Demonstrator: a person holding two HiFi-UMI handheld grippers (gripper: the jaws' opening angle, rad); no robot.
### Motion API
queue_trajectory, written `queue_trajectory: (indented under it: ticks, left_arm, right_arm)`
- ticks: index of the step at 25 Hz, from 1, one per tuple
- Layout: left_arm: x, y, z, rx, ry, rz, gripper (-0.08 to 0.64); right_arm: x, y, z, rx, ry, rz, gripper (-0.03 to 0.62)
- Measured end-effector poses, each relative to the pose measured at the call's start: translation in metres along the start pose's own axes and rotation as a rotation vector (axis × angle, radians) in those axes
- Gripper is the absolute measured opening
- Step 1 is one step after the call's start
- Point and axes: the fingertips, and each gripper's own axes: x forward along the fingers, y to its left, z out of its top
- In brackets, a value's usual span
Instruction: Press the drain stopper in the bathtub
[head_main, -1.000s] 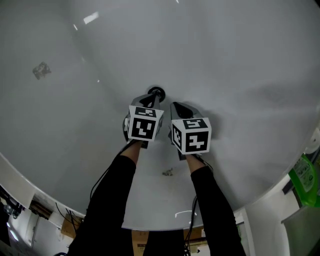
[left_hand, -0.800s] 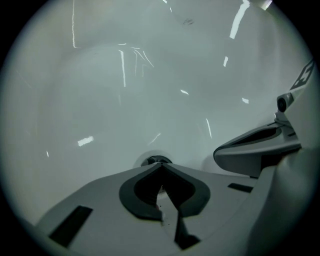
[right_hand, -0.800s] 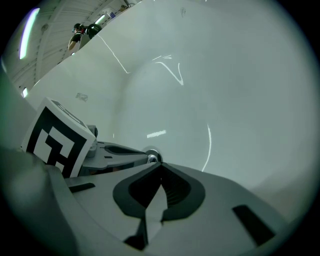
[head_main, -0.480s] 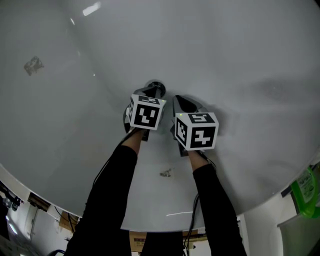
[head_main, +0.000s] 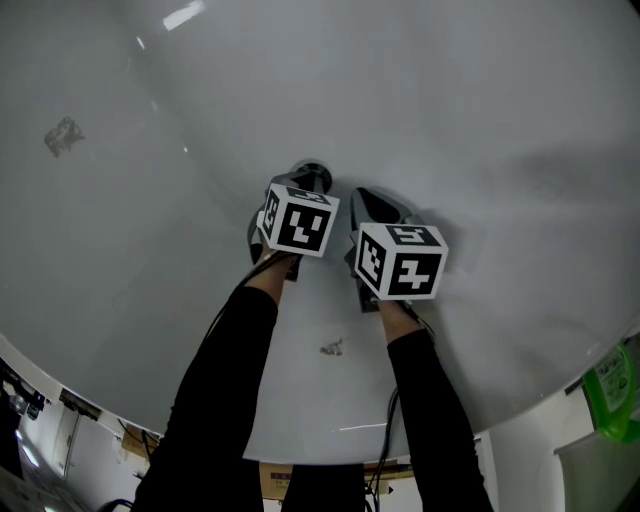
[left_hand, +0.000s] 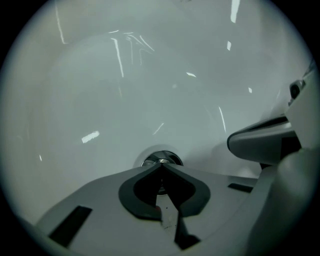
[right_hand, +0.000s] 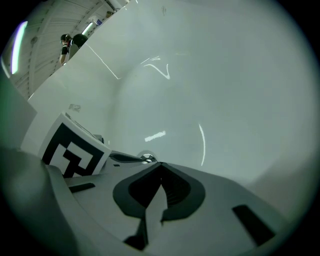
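Observation:
The chrome drain stopper (head_main: 313, 174) sits in the floor of the white bathtub (head_main: 480, 120). My left gripper (head_main: 304, 186) is shut and empty, its closed tips right at the stopper's near edge. In the left gripper view the joined tips (left_hand: 161, 164) overlap the stopper (left_hand: 161, 158); I cannot tell whether they touch it. My right gripper (head_main: 362, 198) is also shut and empty, beside the left one, just right of the drain. From the right gripper view the stopper (right_hand: 147, 158) peeks out past the left gripper (right_hand: 75, 150).
A small speck of debris (head_main: 333, 347) lies on the tub floor between my arms, and a grey smudge (head_main: 62, 135) marks the left wall. The tub rim (head_main: 330, 445) curves along the bottom. A green bottle (head_main: 616, 392) stands outside at the right edge.
Both grippers have edged slightly forward and right; the left one's tips now sit closer to the stopper. Both stay shut.

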Motion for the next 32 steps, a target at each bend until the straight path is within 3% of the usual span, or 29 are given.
queue_trajectory:
  ticks: [5,10,19,32]
  left_arm:
    - [-0.001,0.001,0.0,-0.006,0.049,-0.03,0.005]
    - [-0.012,0.0,0.0,-0.015,-0.009,-0.037,0.005]
    - [-0.016,0.007,0.0,-0.021,0.004,-0.072,0.005]
    - [-0.046,0.008,0.015,0.008,-0.069,-0.093,0.005]
  right_arm:
    - [-0.001,0.0,0.0,0.0,0.005,-0.014,0.002]
    - [-0.006,0.002,-0.001,-0.006,0.009,-0.028,0.002]
    - [-0.01,0.014,0.004,-0.024,-0.001,-0.024,0.002]
    - [-0.022,0.026,0.011,-0.041,-0.019,-0.013,0.002]
